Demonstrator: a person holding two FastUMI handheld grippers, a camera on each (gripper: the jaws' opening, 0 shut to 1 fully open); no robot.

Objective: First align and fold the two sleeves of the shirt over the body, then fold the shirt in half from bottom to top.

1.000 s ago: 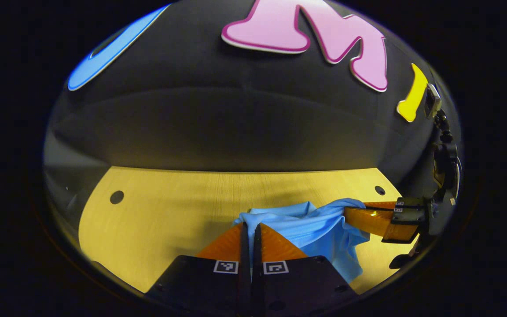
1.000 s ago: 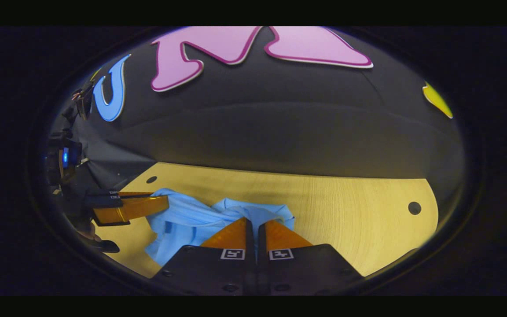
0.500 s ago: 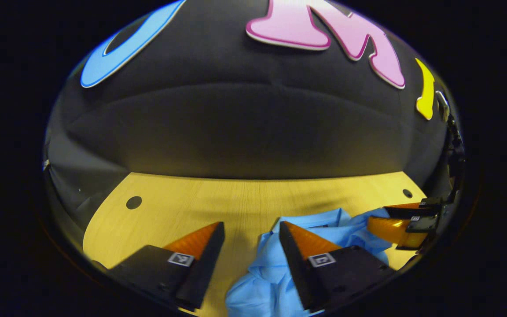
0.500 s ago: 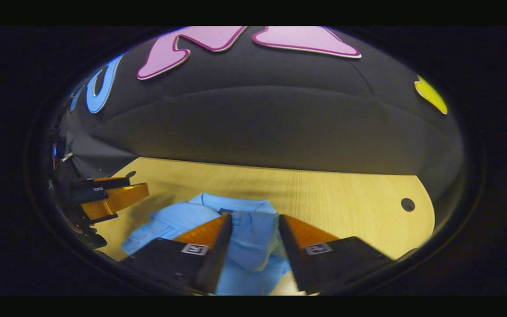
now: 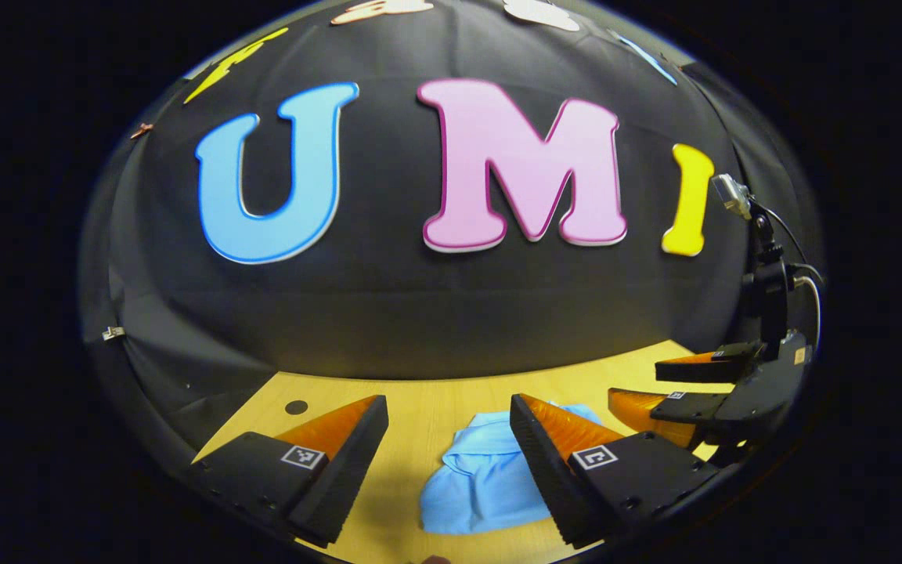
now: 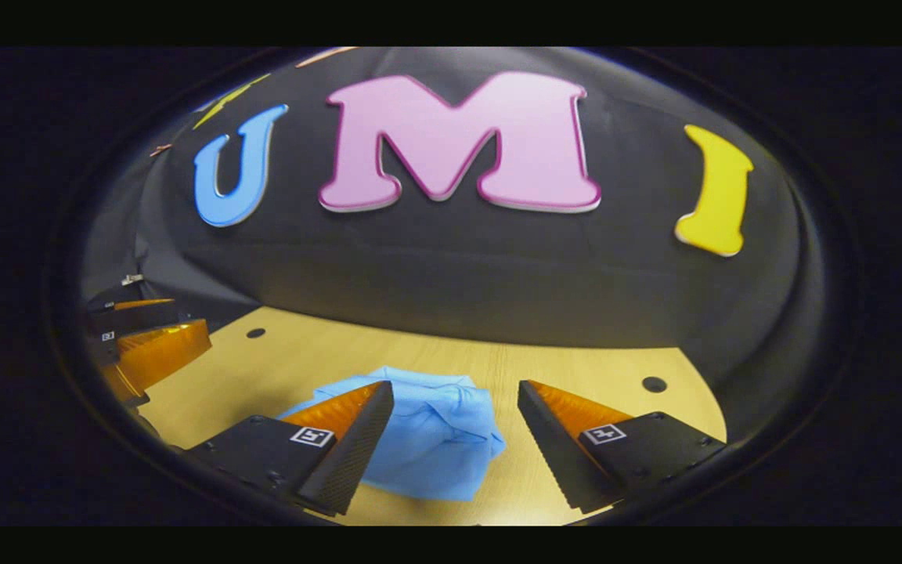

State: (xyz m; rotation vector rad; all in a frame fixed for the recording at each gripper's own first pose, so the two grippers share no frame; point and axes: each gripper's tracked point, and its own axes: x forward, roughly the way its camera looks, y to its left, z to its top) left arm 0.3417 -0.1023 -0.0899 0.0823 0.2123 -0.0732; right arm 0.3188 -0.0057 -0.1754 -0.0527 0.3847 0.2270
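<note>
Spanning the lower part of both views, a light wooden table (image 5: 435,407) carries the items, with small dark round holes (image 6: 654,384) near its far edge.

Shirt (image 6: 435,439), light blue, folded into a compact bundle, lying flat on the table. In the right gripper view it sits between and just beyond that gripper's fingers, closer to the left finger, which overlaps its near left part; its long axis appears to run from near left to far right, though the fisheye makes this uncertain. In the left gripper view the shirt (image 5: 474,478) lies between the fingers, tight against the right finger, with what looks like the collar end toward the far side.

Left gripper (image 5: 447,427): fingers spread wide, released, above the table, nothing pinched. It also appears at the left edge of the right gripper view (image 6: 149,345).

Right gripper (image 6: 455,407): fingers spread wide, released, clear of the cloth. It also appears at the right edge of the left gripper view (image 5: 658,384), beyond the right finger, jaws apart.
</note>
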